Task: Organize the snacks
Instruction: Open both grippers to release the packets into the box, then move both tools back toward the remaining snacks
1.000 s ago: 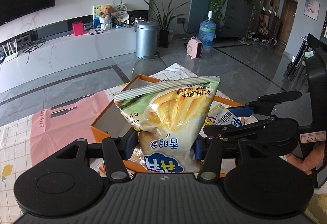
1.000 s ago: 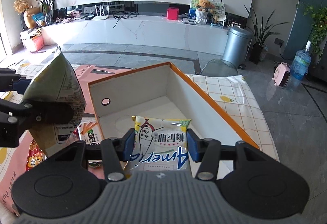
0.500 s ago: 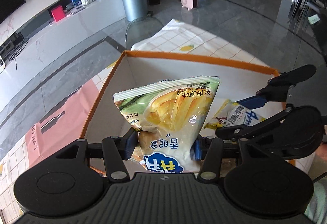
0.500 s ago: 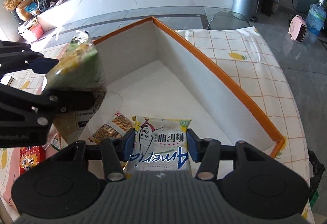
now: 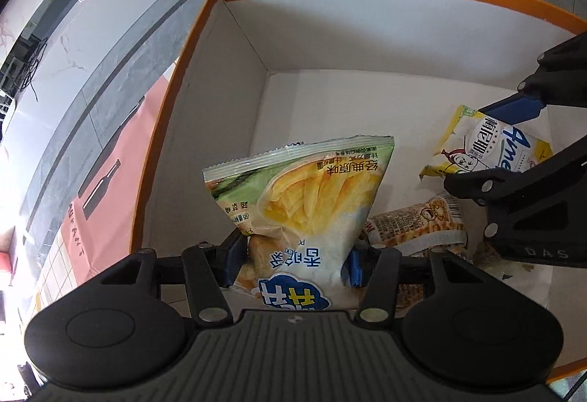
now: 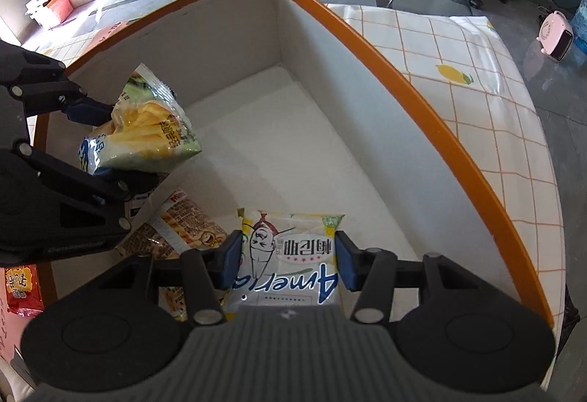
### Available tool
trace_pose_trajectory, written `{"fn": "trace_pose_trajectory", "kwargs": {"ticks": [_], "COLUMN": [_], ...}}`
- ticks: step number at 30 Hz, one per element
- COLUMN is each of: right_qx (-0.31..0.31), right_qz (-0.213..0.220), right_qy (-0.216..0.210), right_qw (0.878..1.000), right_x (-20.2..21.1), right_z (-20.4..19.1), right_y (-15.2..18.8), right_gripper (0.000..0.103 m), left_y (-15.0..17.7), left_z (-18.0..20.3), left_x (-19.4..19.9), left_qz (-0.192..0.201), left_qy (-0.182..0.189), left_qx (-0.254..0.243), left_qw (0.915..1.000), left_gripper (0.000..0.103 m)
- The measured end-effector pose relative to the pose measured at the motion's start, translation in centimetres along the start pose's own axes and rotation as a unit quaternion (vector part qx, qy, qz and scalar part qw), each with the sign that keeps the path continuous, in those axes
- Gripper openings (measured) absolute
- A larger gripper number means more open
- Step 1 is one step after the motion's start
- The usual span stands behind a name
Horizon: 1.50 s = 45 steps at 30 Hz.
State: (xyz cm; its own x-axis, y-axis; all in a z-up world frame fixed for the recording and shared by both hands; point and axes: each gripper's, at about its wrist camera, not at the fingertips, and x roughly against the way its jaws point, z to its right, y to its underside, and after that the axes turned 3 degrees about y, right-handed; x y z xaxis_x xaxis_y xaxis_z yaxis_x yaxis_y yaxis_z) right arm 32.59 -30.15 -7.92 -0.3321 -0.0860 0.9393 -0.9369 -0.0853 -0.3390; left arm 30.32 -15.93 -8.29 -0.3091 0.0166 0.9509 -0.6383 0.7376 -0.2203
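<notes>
Two grippers work over one box (image 6: 433, 115), orange on the rim and white inside, standing on a checked cloth (image 6: 473, 46) printed with lemons. Four snack packets show in all: two held, one lying in the box, one outside it.

The left gripper (image 5: 295, 260) pinches a fries bag (image 5: 304, 196) between its blue pads, gripping it near the blue-printed end. The bag's long axis runs away from the gripper, its crimped seal pointing down towards the box floor near the left wall. It hangs inside the box and seems clear of the floor, though the view is too steep to be sure.

The right gripper (image 6: 288, 260) squeezes a yellow packet (image 6: 290, 251) by its two side edges, its print upside down to the camera and its far end pointing into the box. That end is low over the floor or resting on it.

A brown waffle packet (image 6: 179, 229) lies flat on the box floor between the two grippers, partly under the left one. A red packet (image 6: 20, 286) lies outside the box, beyond its left wall.
</notes>
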Motion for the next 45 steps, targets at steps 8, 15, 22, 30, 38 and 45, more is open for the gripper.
{"fn": "trace_pose_trajectory", "kwargs": {"ticks": [8,15,22,30,38,45], "right_qx": [-0.006,-0.018,-0.035,-0.032,0.009,0.04], "right_qz": [-0.025,-0.029,-0.018,0.035,0.127,0.209], "right_qy": [0.001,0.004,0.008,-0.002,-0.028,-0.055], "right_qw": [1.0,0.999,0.999,0.999,0.992,0.976], "right_x": [-1.0,-1.0,0.9,6.3,11.5,13.1], "right_z": [-0.2,0.3,0.2,-2.6,-8.0,-13.7], "right_y": [-0.5,-0.7,-0.4,1.7,5.4,10.3], "right_gripper": [0.052,0.06,0.061,0.062,0.06,0.052], "left_y": [0.6,0.6,2.2,5.0,12.1,19.8], "left_z": [-0.1,-0.4,-0.7,-1.0,-2.3,-3.4], "left_x": [-0.9,0.4,4.3,10.1,14.3,14.1], "left_qz": [-0.008,0.018,0.064,0.133,0.188,0.189], "left_qy": [-0.005,-0.003,0.008,0.009,0.001,-0.033], "left_qx": [-0.012,-0.003,0.019,0.062,0.136,0.218], "left_qw": [0.9999,0.9998,0.9977,0.9891,0.9727,0.9569], "left_gripper": [0.07,0.082,0.083,0.083,0.083,0.083]}}
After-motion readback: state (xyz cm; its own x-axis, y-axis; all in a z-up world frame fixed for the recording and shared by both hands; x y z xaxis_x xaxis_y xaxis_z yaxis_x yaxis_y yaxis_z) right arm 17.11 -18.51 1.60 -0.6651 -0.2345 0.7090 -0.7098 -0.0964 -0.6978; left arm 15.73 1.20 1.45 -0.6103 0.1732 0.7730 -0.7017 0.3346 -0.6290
